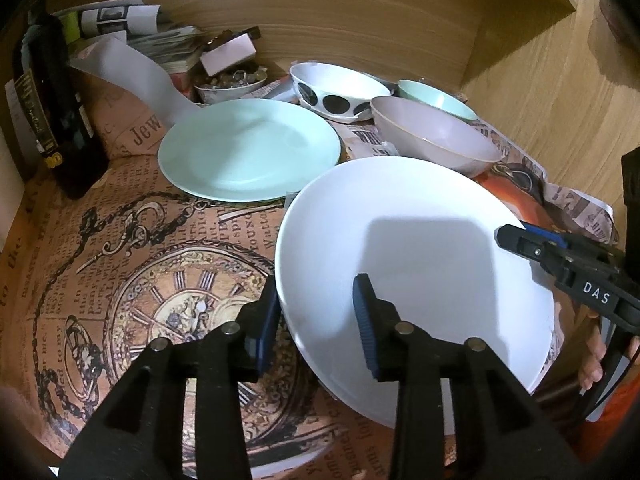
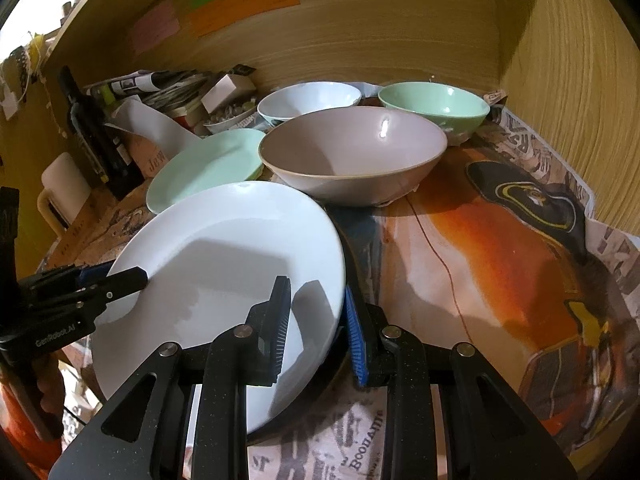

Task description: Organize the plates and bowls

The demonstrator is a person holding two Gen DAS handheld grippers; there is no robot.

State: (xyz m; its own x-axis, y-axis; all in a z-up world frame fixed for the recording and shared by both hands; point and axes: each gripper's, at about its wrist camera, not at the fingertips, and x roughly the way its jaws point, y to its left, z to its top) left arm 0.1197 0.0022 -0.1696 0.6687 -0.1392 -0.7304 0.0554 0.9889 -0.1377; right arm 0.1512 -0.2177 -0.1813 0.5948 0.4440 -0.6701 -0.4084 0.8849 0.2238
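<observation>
White plate: lower right of the left wrist view and lower left of the right wrist view, tilted, one edge raised off the patterned paper that covers the counter.
Left tool: jaws straddle the plate's near-left rim; one blue pad stands over the plate, the other outside the rim, with a visible gap, so it is not clamping.
Right tool: narrowly closed on the plate's right rim, one pad above the plate and one beneath, gripping it.
Mint plate: flat on the paper, just behind the white plate, upper centre of the left wrist view.
Pinkish-grey bowl: upright, just behind the white plate, centre of the right wrist view.
Green bowl: upright, upper right, behind the pinkish-grey bowl.
Spotted bowl: white with black dots, behind the mint plate.
Dark bottle: upright at the far left.
Folded newspapers: stacked at the upper left against the wooden back wall.
</observation>
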